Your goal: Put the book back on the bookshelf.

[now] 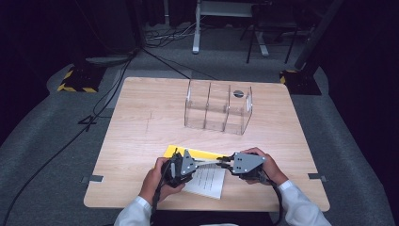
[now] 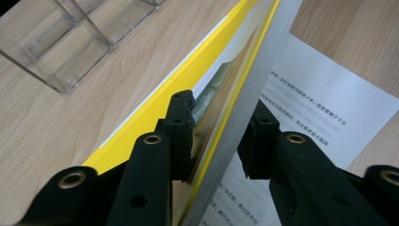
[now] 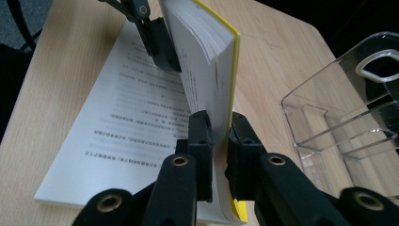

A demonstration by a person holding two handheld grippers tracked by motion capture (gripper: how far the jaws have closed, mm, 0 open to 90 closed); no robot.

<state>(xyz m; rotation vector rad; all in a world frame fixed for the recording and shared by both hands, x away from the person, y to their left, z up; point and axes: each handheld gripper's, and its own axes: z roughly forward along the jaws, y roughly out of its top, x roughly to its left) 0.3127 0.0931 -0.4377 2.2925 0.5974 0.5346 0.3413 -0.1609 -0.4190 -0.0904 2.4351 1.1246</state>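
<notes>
A yellow-covered book (image 1: 188, 151) lies open near the table's front edge, its printed white page (image 1: 207, 181) flat on the wood. One half of the book (image 3: 211, 56) stands raised on edge between the two grippers. My left gripper (image 1: 196, 164) comes in from the left and is shut on that raised half (image 2: 235, 84), one jaw on the yellow cover side and one on the page side. My right gripper (image 1: 225, 161) faces it from the right. It too is shut on the raised half, gripping its pages and yellow cover (image 3: 221, 136). The left gripper's jaw (image 3: 157, 40) holds the far end.
A clear plastic organizer (image 1: 219, 107) with upright dividers stands at the middle back of the wooden table (image 1: 141, 122); it lies beside the book (image 3: 339, 117). Cables run over the grey floor (image 1: 47, 155) to the left. Dark stands and a desk frame lie beyond the table.
</notes>
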